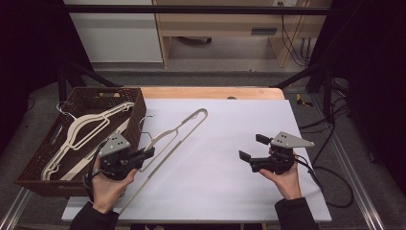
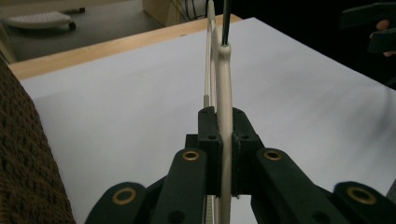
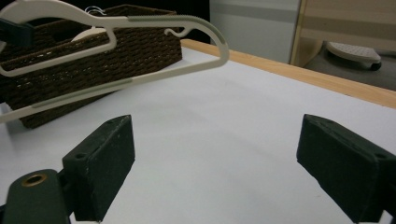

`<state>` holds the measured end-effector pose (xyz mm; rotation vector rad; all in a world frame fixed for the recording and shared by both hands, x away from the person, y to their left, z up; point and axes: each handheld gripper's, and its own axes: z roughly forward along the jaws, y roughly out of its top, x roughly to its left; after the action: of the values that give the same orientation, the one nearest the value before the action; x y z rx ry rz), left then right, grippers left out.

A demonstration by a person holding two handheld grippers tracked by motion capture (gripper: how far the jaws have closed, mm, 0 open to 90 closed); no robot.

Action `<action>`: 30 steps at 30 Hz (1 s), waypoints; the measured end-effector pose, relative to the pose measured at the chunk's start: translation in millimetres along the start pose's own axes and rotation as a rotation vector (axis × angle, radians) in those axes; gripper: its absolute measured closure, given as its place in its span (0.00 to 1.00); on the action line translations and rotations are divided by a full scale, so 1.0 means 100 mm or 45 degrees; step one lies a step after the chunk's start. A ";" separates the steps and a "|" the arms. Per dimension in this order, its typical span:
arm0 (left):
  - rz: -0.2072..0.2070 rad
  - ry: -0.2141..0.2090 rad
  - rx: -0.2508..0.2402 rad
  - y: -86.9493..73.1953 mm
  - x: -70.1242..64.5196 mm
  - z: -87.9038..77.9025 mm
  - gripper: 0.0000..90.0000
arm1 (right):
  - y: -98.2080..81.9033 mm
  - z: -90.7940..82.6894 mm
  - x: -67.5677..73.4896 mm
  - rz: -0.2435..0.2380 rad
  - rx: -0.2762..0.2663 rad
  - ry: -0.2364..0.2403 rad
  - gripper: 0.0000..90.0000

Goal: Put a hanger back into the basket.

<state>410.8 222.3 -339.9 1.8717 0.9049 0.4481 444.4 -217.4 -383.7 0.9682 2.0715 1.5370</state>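
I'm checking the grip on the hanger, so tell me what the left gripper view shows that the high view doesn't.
Left gripper view alone: the pads pressed on the hanger from both sides. High view alone: more hangers lying in the basket, and the person's hands. Both share the white table, the basket's wall, the clamped hanger in the left gripper, and the open right gripper.

Matt cream plastic hanger; rough woven wicker basket.
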 end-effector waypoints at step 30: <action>0.131 -0.020 -0.126 0.62 0.76 -0.76 0.95 | -0.18 -0.39 -0.15 0.020 0.008 -0.116 0.06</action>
<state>436.1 309.7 -255.7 1.8339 0.7649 0.5304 423.9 -257.2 -389.2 1.0390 2.0117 1.4668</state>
